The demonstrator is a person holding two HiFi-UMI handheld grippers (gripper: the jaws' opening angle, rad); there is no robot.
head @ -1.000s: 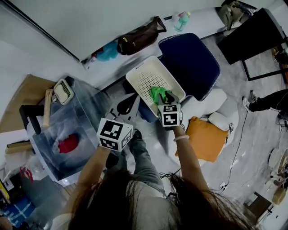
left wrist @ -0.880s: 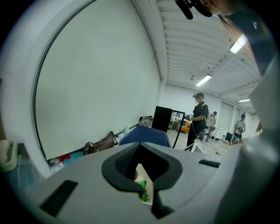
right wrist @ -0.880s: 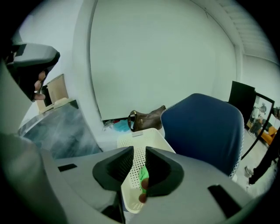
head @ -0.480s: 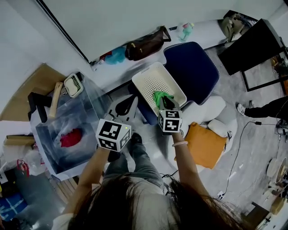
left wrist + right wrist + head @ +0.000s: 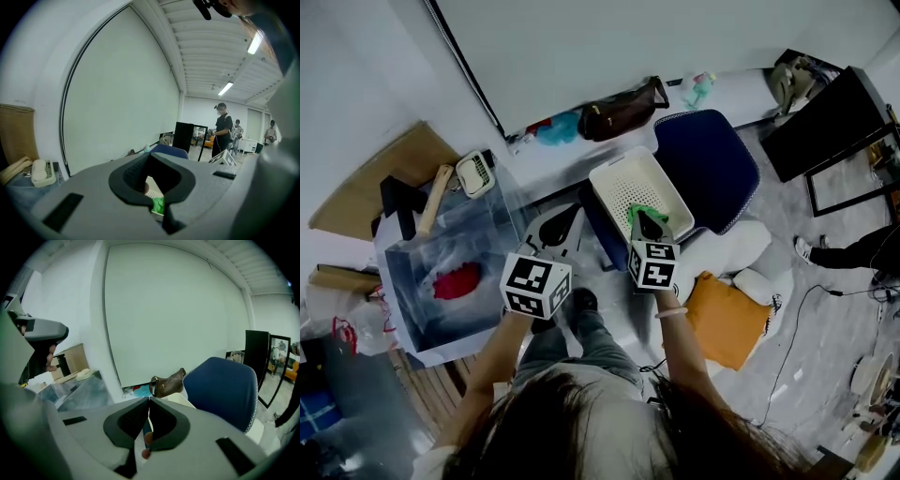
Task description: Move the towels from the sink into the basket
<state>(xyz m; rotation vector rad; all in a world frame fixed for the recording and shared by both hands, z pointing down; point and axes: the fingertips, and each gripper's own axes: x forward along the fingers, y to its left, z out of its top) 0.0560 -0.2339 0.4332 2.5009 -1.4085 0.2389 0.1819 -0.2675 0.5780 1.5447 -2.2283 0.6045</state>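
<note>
A red towel [image 5: 455, 279] lies in the clear-walled sink [image 5: 405, 309] at the left. The white perforated basket [image 5: 623, 180] stands on the floor ahead, with a green towel [image 5: 649, 211] in its near corner. My right gripper [image 5: 639, 216] hovers just above that towel. Its jaws have just been closing and are shut, with nothing between them [image 5: 148, 399]. My left gripper [image 5: 577, 211] hangs between sink and basket, its jaws meeting at the tip and holding nothing [image 5: 150, 154]. Through the hollow behind its jaws I see the green towel [image 5: 158, 205].
A blue chair [image 5: 708, 164] stands right behind the basket, and an orange cushion [image 5: 727, 314] lies to the right. A brown bag [image 5: 623, 108] sits by the wall. A scrubber [image 5: 475, 173] and a wooden roll [image 5: 431, 199] rest on the sink's far edge. People [image 5: 222, 129] stand far off.
The right gripper has lifted off the green towel, which stays in the basket, and its jaws have closed. Both grippers have risen a little.
</note>
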